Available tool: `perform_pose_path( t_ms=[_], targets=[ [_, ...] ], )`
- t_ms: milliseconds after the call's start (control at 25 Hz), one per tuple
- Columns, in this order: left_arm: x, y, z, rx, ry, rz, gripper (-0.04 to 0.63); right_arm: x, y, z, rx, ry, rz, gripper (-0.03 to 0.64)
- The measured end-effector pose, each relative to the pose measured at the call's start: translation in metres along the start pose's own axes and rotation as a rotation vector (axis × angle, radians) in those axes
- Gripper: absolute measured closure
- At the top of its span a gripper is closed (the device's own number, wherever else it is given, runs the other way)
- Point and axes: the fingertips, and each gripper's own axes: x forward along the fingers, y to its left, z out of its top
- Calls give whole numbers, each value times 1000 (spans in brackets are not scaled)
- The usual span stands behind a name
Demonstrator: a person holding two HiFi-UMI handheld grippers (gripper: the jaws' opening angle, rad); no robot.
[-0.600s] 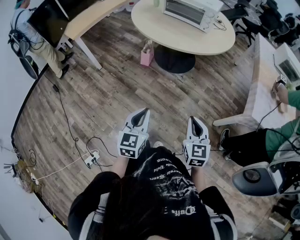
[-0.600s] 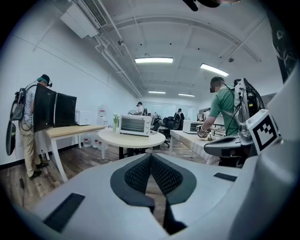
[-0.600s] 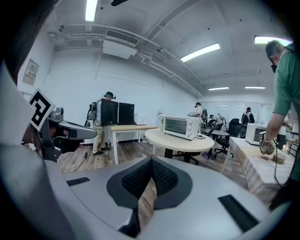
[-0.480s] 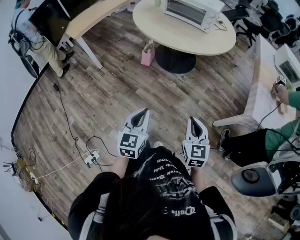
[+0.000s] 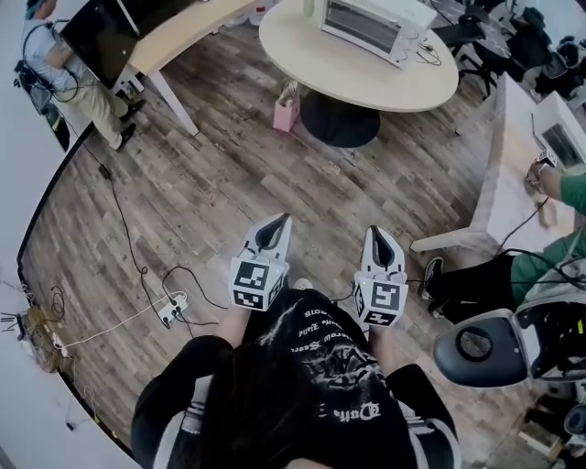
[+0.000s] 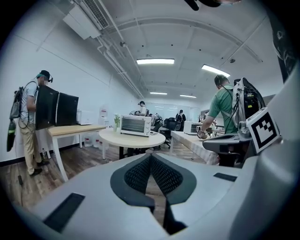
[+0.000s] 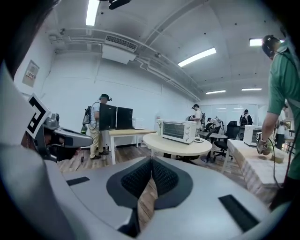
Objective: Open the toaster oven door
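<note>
Office-like lab; desks (image 5: 183, 27), monitors (image 5: 92, 37)

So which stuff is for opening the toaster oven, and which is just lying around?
For the job: toaster oven, round table under it, left tongs, right tongs, both shut and empty.
Just lying about: pink bag, power strip.

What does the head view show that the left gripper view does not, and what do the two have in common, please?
Only the head view shows the power strip with its cables on the wooden floor, and the person's black printed shirt. Only the left gripper view shows the ceiling lights and the left gripper with its pads pressed together, nothing between them. Both show the toaster oven, door closed, on the round table, well ahead of the grippers.
</note>
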Motion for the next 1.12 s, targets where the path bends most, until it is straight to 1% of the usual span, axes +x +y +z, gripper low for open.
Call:
perform_pose_path(
  t_ms=[40, 200, 320, 480, 600, 800, 960, 1040, 1120],
  targets=[
    [1, -1, -1, -1, 1, 2, 577, 0, -1, 1, -2, -3, 3, 597],
    [2, -4, 2, 0, 0, 4, 575, -1, -3, 5, -9, -7, 29, 502],
    [6, -2, 2, 1, 6, 10, 575, 2, -7, 8, -26, -10, 27, 478],
    [18, 7, 4, -2, 13, 19, 576, 17, -15, 13, -15, -19, 28, 428],
    [34, 20, 4, -1, 29, 16, 576, 33, -18, 17, 0, -23, 21, 417],
    [63, 41, 2, 12, 66, -14, 575, 61, -25, 21, 13, -18, -17, 388],
    [99, 56, 18, 31, 71, -41, 575, 94, -40, 32, 22, -2, -41, 388],
    [119, 72, 23, 41, 91, -36, 575, 115, -45, 37, 20, 10, -46, 385],
    [140, 90, 28, 35, 101, -33, 575, 137, -48, 43, 17, 23, -50, 385]
  ],
)
